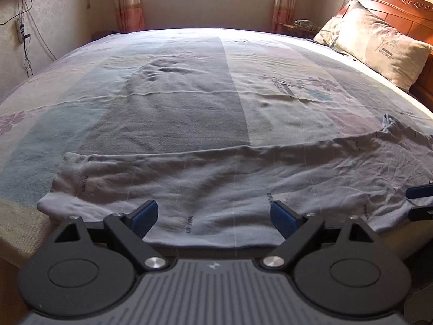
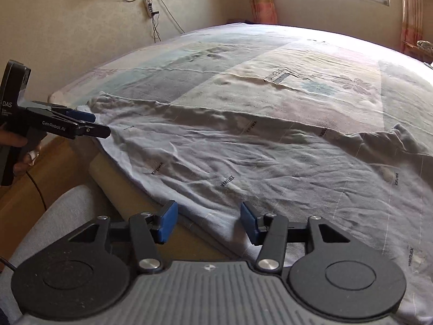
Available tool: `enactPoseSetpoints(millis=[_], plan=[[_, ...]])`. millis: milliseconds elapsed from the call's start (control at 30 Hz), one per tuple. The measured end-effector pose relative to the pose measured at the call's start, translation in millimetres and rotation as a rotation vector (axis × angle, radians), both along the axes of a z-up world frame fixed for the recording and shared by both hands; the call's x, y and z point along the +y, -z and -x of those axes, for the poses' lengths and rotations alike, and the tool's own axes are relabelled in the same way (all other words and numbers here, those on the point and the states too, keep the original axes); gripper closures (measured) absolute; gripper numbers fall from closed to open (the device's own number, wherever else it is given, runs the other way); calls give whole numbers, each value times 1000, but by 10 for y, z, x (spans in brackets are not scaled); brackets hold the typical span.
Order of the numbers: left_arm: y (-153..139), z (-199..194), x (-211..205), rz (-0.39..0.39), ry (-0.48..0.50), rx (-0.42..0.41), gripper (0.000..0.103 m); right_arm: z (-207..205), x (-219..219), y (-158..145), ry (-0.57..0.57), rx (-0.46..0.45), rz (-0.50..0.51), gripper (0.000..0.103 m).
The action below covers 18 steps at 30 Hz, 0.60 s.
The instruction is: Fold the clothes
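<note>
- while i watch both wrist feeds, the pale grey garment (image 1: 230, 178) lies spread flat along the near edge of the bed (image 1: 176, 86), its hem hanging slightly over that edge.
- left gripper (image 1: 213, 218): jaws spread wide, blue pads above the near hem, nothing pinched between them.
- right gripper (image 2: 209, 223): jaws apart, partly spread, over the garment's (image 2: 243, 162) near edge at the bed's (image 2: 297, 62) side; no cloth between the pads.
- right wrist view shows the left gripper (image 2: 100, 124) at the garment's far-left corner, held by a hand (image 2: 19, 146); touching or not, i can't tell.
- pillow (image 1: 379, 46) against the headboard (image 1: 411, 10), well apart from the garment.
- garment wrinkled, printed lettering showing.
</note>
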<state>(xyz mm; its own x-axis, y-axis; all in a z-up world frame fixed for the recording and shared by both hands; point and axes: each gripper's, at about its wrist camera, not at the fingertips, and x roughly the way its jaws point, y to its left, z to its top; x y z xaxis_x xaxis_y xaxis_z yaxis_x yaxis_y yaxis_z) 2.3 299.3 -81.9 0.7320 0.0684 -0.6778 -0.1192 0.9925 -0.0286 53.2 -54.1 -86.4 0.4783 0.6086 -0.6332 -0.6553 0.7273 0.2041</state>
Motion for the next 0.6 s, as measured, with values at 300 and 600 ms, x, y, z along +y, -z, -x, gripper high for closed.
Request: enactPoseSetpoints(millis=[300, 600], plan=[[47, 95, 367, 156, -61, 27, 12, -4, -130, 72, 47, -14, 27, 35], [-23, 145, 565, 97, -150, 31, 12, 26, -103, 99, 30, -32, 40, 26]])
